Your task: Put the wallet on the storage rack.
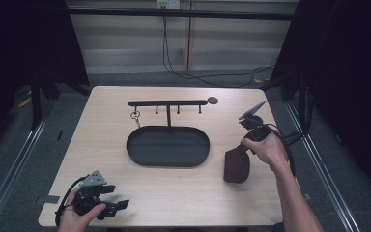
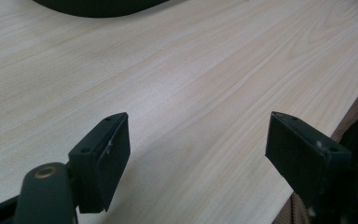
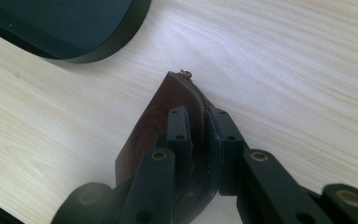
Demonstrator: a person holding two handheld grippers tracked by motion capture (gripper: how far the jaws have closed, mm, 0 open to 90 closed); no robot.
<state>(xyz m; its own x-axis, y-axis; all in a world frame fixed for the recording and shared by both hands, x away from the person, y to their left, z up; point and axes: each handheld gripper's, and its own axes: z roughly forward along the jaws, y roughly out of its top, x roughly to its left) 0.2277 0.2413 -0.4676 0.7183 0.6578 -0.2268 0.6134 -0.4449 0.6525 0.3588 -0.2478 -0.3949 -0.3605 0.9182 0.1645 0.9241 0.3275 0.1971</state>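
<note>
Pale wooden tabletop (image 1: 183,193): light grain, smooth, soft sheen. Dark brown leather-look zip pouch (image 3: 168,107): fine embossed rings, dull lustre, small brassy metal zip pull at tip. Black oval metal tray (image 1: 142,157) with hook rail: matt, smooth. Right gripper (image 3: 200,123) black plastic, matt, brass-coloured pivot pins. Left gripper (image 2: 198,161) pads matt, faintly scuffed.

Pale wooden table (image 1: 125,193), grey floor (image 1: 24,145)

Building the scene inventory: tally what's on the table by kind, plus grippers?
Black stand with oval tray: 1
Key ring hanging on its rail: 1
Brown zip pouch: 1
Grippers: 2, left gripper and right gripper
Total: 5
</note>
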